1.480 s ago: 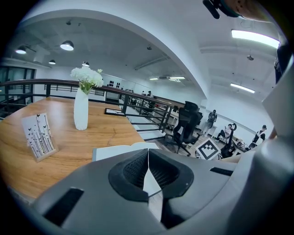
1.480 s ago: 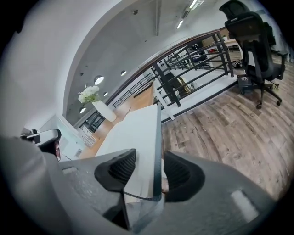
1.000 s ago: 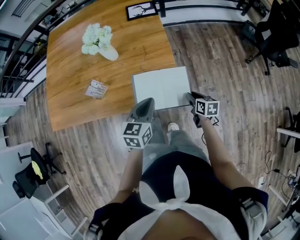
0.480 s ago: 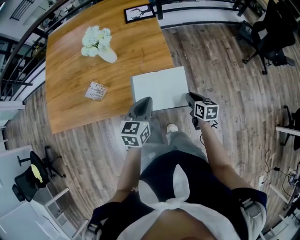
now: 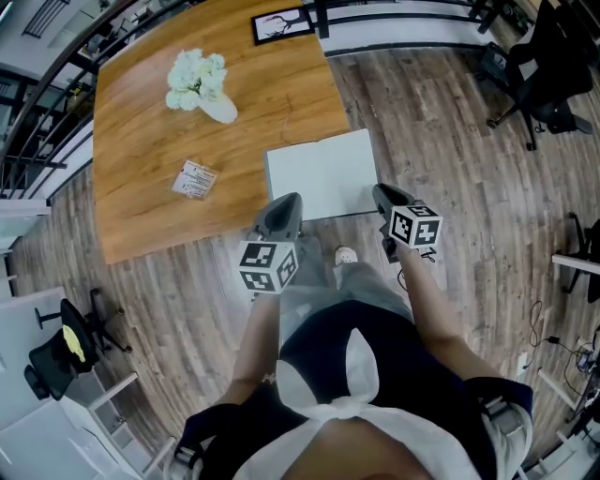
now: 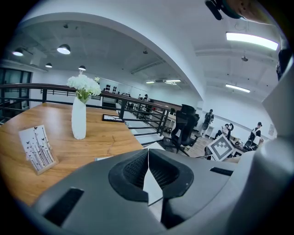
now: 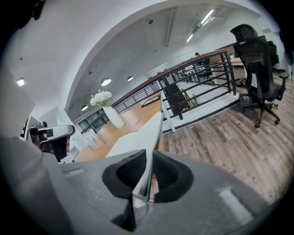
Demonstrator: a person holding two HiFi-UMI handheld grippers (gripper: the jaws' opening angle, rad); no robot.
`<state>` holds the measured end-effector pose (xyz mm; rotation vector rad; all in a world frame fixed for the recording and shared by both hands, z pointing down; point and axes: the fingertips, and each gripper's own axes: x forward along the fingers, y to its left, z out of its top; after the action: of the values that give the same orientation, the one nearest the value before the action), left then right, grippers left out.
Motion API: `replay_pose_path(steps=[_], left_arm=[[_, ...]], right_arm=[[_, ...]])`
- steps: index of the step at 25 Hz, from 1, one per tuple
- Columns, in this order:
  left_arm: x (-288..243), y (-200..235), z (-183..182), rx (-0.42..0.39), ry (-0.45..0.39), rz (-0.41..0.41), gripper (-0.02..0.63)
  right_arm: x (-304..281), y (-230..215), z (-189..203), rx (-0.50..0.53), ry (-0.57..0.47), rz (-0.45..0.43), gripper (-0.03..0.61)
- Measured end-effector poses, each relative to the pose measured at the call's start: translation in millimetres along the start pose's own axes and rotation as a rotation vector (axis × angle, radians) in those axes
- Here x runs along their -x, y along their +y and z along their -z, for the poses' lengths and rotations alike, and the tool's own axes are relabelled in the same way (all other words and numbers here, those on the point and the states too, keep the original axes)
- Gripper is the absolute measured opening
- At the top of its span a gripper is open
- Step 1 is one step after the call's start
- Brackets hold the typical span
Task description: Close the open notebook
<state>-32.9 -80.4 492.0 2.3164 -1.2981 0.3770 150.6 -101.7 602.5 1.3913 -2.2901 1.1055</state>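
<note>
The open white notebook [image 5: 323, 173] lies at the near right corner of the wooden table [image 5: 141, 131]. My right gripper [image 5: 382, 193] is at its near right corner. In the right gripper view its jaws [image 7: 149, 158] are closing, with the right-hand leaf [image 7: 143, 133] edge-on between the pads, pinched and tilted up off the table. My left gripper [image 5: 286, 202] hovers at the notebook's near left edge. Its jaws [image 6: 148, 153] are shut with nothing in them, and the white page [image 6: 153, 184] shows below the tips.
A white vase of flowers [image 5: 199, 84], a small printed card [image 5: 194, 178] and a framed picture [image 5: 281, 22] stand further back on the table. A black railing [image 7: 197, 87] runs behind the table. Office chairs [image 5: 544, 84] stand on the wood floor to the right.
My right gripper has risen a little at the notebook's corner, and the right leaf has tipped up with it. The left gripper has stayed where it was.
</note>
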Motion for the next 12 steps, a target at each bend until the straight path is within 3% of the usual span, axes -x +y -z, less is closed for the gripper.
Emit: replay_pose_path(steps=[12], left_arm=[[5, 4, 5, 0.006, 0.002, -0.01, 0.02]], right_arm=[[7, 14, -10, -0.017, -0.042, -0.023, 0.038]])
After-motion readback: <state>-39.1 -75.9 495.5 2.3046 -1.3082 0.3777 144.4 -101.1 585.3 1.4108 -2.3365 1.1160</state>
